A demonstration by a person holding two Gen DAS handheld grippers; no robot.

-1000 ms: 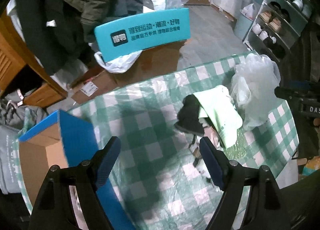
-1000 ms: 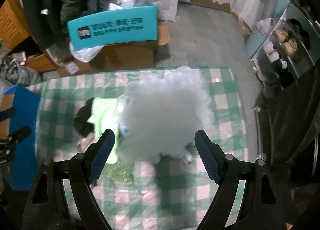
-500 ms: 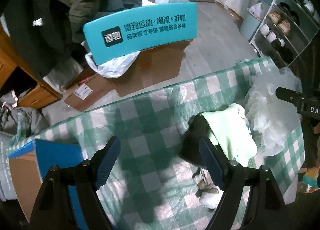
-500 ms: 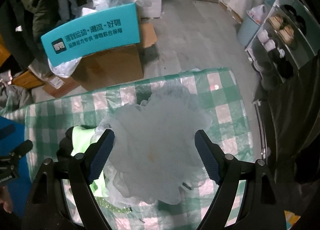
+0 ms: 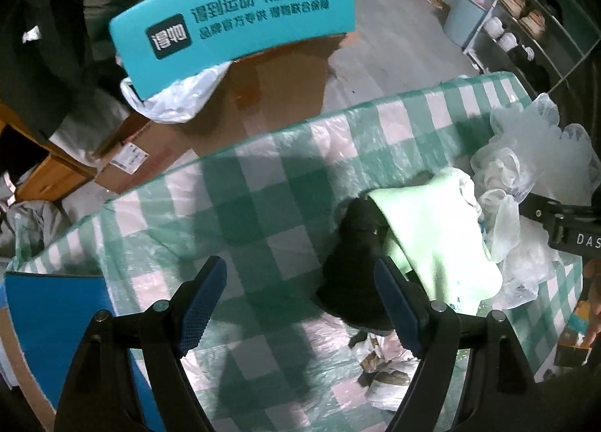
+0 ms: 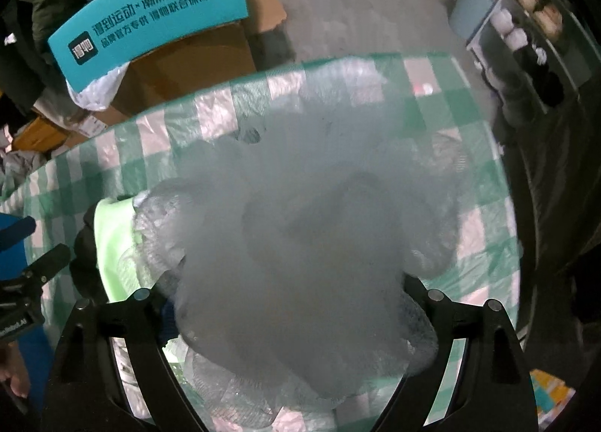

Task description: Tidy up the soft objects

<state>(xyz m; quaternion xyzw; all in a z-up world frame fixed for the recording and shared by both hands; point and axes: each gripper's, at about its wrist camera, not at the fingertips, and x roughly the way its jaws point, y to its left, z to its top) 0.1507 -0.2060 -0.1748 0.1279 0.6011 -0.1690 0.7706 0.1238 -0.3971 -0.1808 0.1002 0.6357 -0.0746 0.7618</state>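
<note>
— Green-and-white checked tablecloth point(image 5: 263, 206) under clear plastic covers the table we work at; beyond its far edge sit a cardboard box point(image 5: 278, 83) on the floor, dark coats at far left, and a shoe rack point(image 5: 526, 30) at far right.

— Where are the soft things?

— Heaped at the right of the cloth: a black garment point(image 5: 357, 263) under a pale green cloth point(image 5: 432, 237), and to its right a white mesh bath pouf point(image 6: 308, 237). We judge they lie bunched so each can be lifted out in turn, perhaps into the blue carton point(image 5: 56, 304) at near left.

— And our grippers?

— Our left gripper point(image 5: 300, 304) stands wide with nothing between its jaws, over bare cloth, its right finger just beside the black garment. Our right gripper point(image 6: 285, 319) points down over the pouf; its jaws have just been opening, and the pouf bulges up between them, hiding the pads. We cannot see them pressing it, so we judge it not yet gripped.

— Any writing?

— A teal panel point(image 5: 233, 19) on the box carries Chinese characters and a dark square logo; in the left view they read mirrored. On the right gripper's body, seen from the left, we read "DAS", cut off. A white label point(image 5: 129, 161) lies on flat cardboard, too small to read.
</note>
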